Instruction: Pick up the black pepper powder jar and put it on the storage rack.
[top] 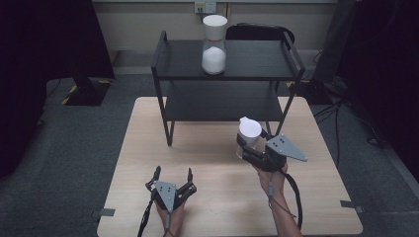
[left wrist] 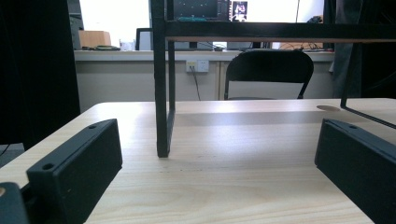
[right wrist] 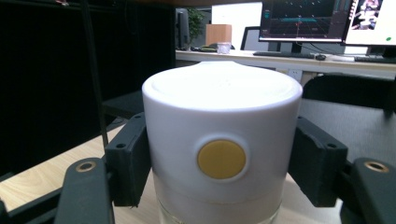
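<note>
A clear jar with a white lid [top: 249, 131] hangs just above the wooden table [top: 207, 158], right of centre. My right gripper [top: 245, 144] is shut on it. In the right gripper view the jar [right wrist: 222, 107] sits close up between the two black jaws, which press its lid from both sides, and a round yellow button [right wrist: 221, 159] faces the camera. My left gripper [top: 173, 171] rests on the table near the front edge, open, with nothing between its fingers. In the left gripper view the left gripper [left wrist: 217, 140] points at the rack's leg [left wrist: 162, 93].
A black two-level rack [top: 257, 59] stands on the far half of the table. On its top shelf stands a second white-lidded jar [top: 214, 44] holding white powder. A black chair [left wrist: 268, 70] is behind the table. Dark stands flank the floor on both sides.
</note>
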`<control>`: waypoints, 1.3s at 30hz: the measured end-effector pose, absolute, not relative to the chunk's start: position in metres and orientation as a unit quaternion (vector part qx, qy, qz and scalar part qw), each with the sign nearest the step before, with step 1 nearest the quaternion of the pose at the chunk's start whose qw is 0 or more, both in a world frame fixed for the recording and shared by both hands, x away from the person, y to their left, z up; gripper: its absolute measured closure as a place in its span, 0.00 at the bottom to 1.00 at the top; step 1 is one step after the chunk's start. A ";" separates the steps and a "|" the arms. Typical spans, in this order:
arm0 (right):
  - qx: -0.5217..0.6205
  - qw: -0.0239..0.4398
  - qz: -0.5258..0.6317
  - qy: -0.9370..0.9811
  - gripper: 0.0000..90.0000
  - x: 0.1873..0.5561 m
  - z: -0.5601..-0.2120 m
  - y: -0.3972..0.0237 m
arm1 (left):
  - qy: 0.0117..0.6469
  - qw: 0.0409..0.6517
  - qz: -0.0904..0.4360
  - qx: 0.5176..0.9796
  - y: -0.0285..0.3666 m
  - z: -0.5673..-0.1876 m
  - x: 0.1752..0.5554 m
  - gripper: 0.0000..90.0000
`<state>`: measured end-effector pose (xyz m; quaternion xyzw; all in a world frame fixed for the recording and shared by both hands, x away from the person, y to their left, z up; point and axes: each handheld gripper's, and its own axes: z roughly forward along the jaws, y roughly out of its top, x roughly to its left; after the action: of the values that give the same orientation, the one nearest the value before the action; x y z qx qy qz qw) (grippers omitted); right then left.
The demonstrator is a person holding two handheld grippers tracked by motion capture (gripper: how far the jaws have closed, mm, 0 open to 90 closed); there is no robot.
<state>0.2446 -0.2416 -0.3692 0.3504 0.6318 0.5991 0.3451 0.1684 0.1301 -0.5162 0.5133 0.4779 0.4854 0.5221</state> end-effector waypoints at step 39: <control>0.325 0.350 0.619 0.623 0.33 0.288 -0.203 -0.251 | 0.480 0.520 0.487 0.512 0.129 -0.516 0.168 0.00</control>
<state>0.2883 -0.2508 -0.2032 0.3249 0.6229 0.6193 0.3504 0.1683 0.1287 -0.5161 0.5116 0.4798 0.4875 0.5200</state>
